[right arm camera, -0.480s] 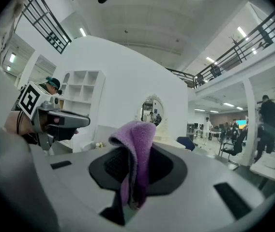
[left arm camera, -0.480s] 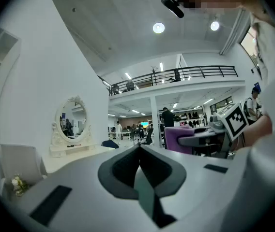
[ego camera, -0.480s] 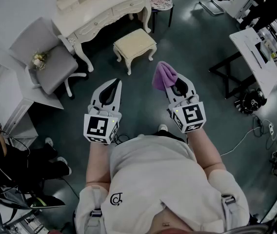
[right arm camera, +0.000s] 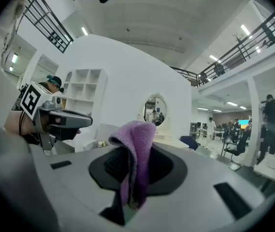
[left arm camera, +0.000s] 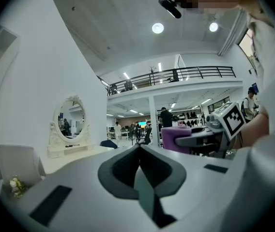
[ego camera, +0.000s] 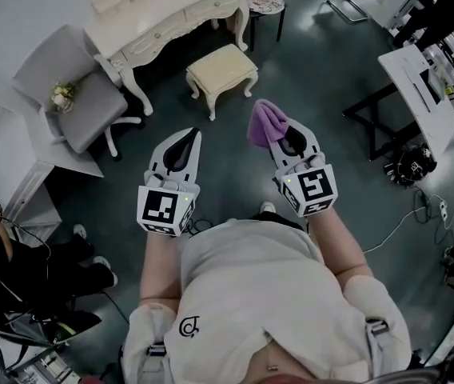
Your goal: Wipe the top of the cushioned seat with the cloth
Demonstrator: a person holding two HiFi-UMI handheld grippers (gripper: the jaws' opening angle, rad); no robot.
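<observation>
R gripper (ego camera: 284, 138) pinches the purple cloth (ego camera: 265, 124) in the air, well short of the cushioned seat (ego camera: 221, 70). The seat lies ahead and slightly left of those jaws. L gripper (ego camera: 187, 138) is pressed together, empty, approx. as near the seat. Vs. half a sec ago — practically unchanged.

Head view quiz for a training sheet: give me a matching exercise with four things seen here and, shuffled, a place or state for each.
Things:
1. purple cloth
2. cushioned seat
3. left claw
4. grey chair

Places or states:
A. shut, with nothing in it
B. has small flowers lying on it
C. clamped in the right claw
D. stands beside the dressing table

Pairs: 1-C, 2-D, 3-A, 4-B.
</observation>
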